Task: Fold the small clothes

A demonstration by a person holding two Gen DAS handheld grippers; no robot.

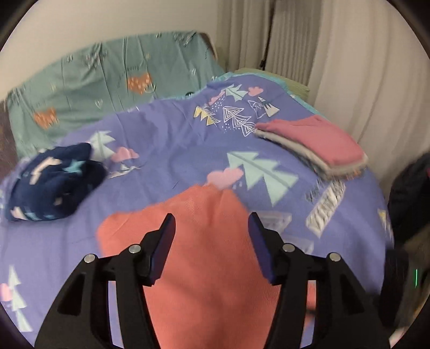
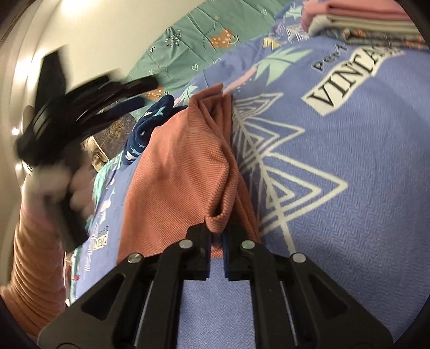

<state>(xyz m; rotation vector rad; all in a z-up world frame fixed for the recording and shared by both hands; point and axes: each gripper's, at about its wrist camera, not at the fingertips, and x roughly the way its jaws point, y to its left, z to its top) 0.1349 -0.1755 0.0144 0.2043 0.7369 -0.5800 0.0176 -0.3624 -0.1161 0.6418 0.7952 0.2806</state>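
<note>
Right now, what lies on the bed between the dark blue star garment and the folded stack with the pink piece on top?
In the left wrist view, only patterned purple bedspread lies between the dark blue garment and the folded stack.

Your left gripper [image 2: 80, 112] is a dark blur at the upper left of the right wrist view, so its jaws can't be read there. The coral garment [image 1: 215, 268] runs off the bottom edge. The folded stack [image 2: 376, 21] is cut off at the top right.
</note>
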